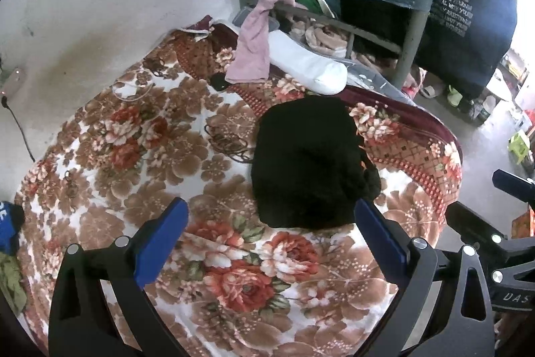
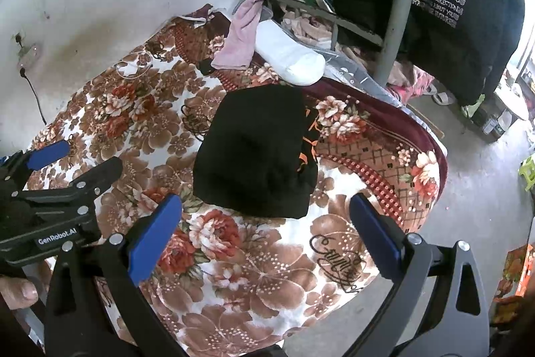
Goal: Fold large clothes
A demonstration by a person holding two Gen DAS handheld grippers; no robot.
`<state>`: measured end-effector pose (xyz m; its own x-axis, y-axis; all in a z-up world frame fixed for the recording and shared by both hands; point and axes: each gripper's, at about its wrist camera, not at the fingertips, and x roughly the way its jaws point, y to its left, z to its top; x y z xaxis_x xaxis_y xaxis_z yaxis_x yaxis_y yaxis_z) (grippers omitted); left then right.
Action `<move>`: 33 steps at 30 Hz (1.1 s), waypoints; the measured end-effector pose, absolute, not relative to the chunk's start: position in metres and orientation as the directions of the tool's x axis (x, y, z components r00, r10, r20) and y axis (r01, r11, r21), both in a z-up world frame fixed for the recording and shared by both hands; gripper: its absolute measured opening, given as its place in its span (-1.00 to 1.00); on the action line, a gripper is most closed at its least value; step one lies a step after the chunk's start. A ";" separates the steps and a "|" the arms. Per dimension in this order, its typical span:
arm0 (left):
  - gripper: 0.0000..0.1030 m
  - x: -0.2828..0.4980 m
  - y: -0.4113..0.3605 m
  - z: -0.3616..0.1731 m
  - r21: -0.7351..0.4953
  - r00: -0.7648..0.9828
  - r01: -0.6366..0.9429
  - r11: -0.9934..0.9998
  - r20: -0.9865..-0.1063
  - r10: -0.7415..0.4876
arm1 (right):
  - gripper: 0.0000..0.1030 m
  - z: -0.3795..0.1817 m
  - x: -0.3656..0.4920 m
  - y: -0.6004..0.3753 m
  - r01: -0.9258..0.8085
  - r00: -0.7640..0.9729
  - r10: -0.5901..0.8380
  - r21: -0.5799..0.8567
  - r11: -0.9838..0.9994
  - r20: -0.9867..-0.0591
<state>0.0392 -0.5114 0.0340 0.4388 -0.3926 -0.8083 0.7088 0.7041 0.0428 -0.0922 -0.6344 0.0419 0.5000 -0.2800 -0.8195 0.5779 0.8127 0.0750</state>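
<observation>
The floral blanket (image 1: 140, 136) covers the bed; the black garment (image 1: 304, 163) lies folded on it toward the right edge, long axis running away from the cameras; the left gripper (image 1: 271, 243) and right gripper (image 2: 265, 235) both hover just short of its near edge, jaws spread wide and empty; neither is clearly nearer.

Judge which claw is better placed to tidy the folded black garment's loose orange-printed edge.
Right, probably. Both claws are open and empty above the floral blanket, but the black garment shows its orange-printed edge toward the right claw.
</observation>
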 end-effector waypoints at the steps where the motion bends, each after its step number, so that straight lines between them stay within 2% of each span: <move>1: 0.90 0.040 -0.513 0.035 0.049 0.445 0.708 0.704 -0.805 -0.392 | 0.91 0.042 -0.091 -0.638 0.577 0.500 -0.279 0.075 0.814 -0.820; 9: 0.90 0.033 -0.527 0.038 0.085 0.474 0.719 0.689 -0.785 -0.398 | 0.91 0.037 -0.085 -0.654 0.555 0.505 -0.261 0.078 0.828 -0.823; 14: 0.90 0.029 -0.530 0.039 0.024 0.439 0.736 0.677 -0.778 -0.450 | 0.91 0.036 -0.086 -0.662 0.557 0.491 -0.274 0.056 0.829 -0.827; 21: 0.90 0.026 -0.532 0.039 0.033 0.436 0.729 0.684 -0.793 -0.426 | 0.91 0.036 -0.091 -0.663 0.563 0.487 -0.271 0.061 0.824 -0.830; 24: 0.90 0.029 -0.527 0.043 0.001 0.423 0.711 0.704 -0.800 -0.426 | 0.91 0.035 -0.093 -0.666 0.559 0.491 -0.265 0.067 0.826 -0.830; 33: 0.90 0.028 -0.527 0.047 0.043 0.457 0.703 0.710 -0.792 -0.405 | 0.91 0.034 -0.095 -0.670 0.562 0.495 -0.261 0.076 0.824 -0.829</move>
<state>0.0279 -0.5273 0.0473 0.4569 -0.4048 -0.7921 0.7032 0.7097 0.0430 -0.0954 -0.6702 0.0342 0.4948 -0.2607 -0.8290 0.5615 0.8240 0.0760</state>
